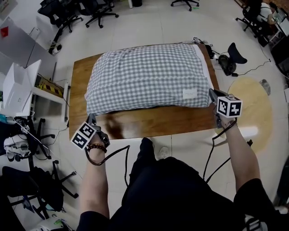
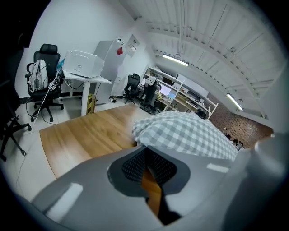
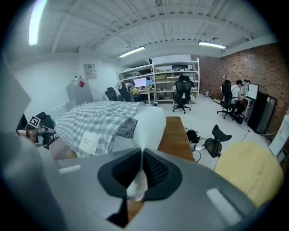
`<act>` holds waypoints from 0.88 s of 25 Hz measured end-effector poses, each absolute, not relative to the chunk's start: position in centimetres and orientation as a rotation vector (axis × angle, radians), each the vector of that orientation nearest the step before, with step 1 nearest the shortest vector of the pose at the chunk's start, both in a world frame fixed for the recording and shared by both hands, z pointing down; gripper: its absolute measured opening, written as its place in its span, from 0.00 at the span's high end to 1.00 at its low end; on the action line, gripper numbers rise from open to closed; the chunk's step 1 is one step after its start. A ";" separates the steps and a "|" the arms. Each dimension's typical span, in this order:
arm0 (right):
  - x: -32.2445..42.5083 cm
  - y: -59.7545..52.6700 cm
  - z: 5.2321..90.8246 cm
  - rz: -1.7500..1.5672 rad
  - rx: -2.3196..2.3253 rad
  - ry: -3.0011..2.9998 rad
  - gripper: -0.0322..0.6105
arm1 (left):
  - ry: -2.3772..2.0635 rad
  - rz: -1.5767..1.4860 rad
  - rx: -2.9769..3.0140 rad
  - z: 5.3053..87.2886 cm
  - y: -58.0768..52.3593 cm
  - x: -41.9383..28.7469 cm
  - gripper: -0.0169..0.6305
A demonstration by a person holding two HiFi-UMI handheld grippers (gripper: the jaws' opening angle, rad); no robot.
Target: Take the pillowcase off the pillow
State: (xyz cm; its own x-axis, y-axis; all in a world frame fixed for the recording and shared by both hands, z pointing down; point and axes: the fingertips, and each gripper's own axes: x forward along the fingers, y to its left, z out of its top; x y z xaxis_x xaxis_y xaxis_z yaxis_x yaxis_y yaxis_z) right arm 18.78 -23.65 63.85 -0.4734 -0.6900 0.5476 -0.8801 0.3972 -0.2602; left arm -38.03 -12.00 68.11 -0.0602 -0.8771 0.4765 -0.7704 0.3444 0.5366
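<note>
A pillow in a grey-and-white checked pillowcase (image 1: pixel 149 76) lies on the wooden table (image 1: pixel 149 124). At its right end the white pillow (image 1: pixel 204 67) sticks out of the case. My left gripper (image 1: pixel 92 119) is at the near left corner, and in the left gripper view it (image 2: pixel 144 149) is shut with the checked corner (image 2: pixel 149 135) running into its tips. My right gripper (image 1: pixel 212 94) is at the near right corner. The right gripper view shows it (image 3: pixel 142 151) shut on a fold of white pillow fabric (image 3: pixel 144 126), beside the case's white label (image 3: pixel 90 142).
A white desk with a printer (image 1: pixel 18 88) stands left of the table. Office chairs (image 1: pixel 97 11) are behind it. On the floor to the right lie a black bag (image 1: pixel 227 63), cables and a round yellowish patch (image 1: pixel 253 99). My legs stand at the table's near edge.
</note>
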 end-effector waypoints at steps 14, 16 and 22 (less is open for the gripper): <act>21.5 -26.0 59.7 0.684 1.469 -2.301 0.93 | -1.903 -0.295 1.387 64.9 -12.4 -41.8 0.97; 22.1 -26.1 59.7 0.679 1.479 -2.296 0.93 | -1.910 -0.298 1.378 65.0 -12.3 -41.9 0.97; 23.7 -26.8 60.1 0.672 1.519 -2.266 0.93 | -1.920 -0.323 1.336 65.4 -12.1 -42.5 0.97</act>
